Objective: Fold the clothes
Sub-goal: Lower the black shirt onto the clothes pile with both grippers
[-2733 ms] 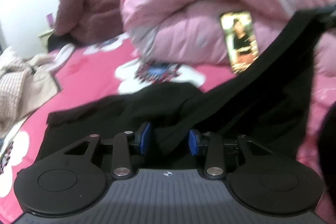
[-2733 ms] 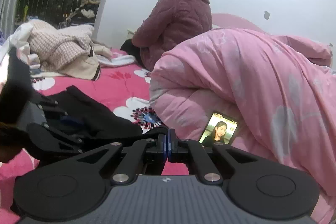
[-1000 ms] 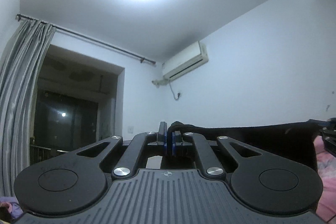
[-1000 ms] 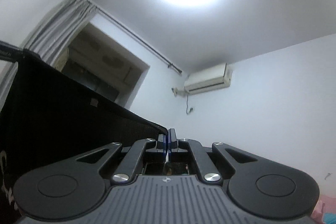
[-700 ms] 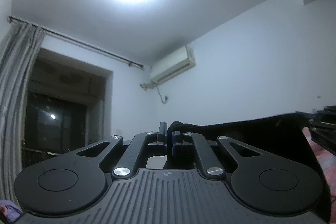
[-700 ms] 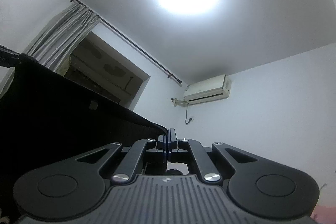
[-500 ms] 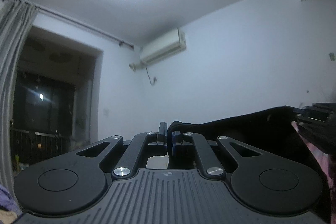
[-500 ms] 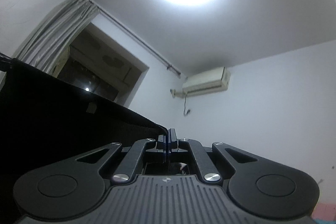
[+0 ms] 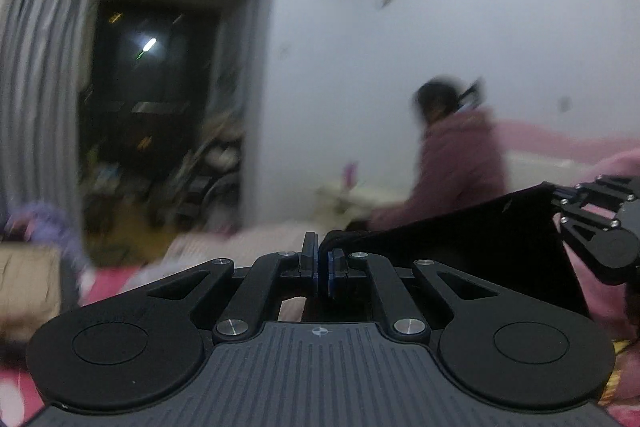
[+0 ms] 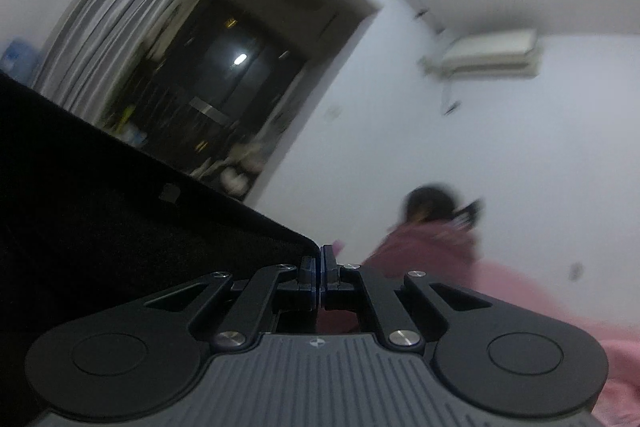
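A grey curtain [image 10: 116, 7] hangs beside a dark doorway [image 9: 160, 99] in the white wall, with an air conditioner [image 10: 490, 53] high up. A person in a mauve jacket [image 9: 460, 163] sits on the bed. The black garment [image 9: 472, 247] stretches taut in the air between both tools: the left gripper [image 9: 322, 267] pinches one top corner, the right gripper [image 10: 320, 273] is closed on the other.

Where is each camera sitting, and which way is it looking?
Left wrist: sits on the left gripper, facing the dark doorway; the right gripper shows.
Right wrist: sits on the right gripper, tilted up at the white wall air conditioner.
Both share the stretched black cloth garment and the seated person in a maroon jacket.
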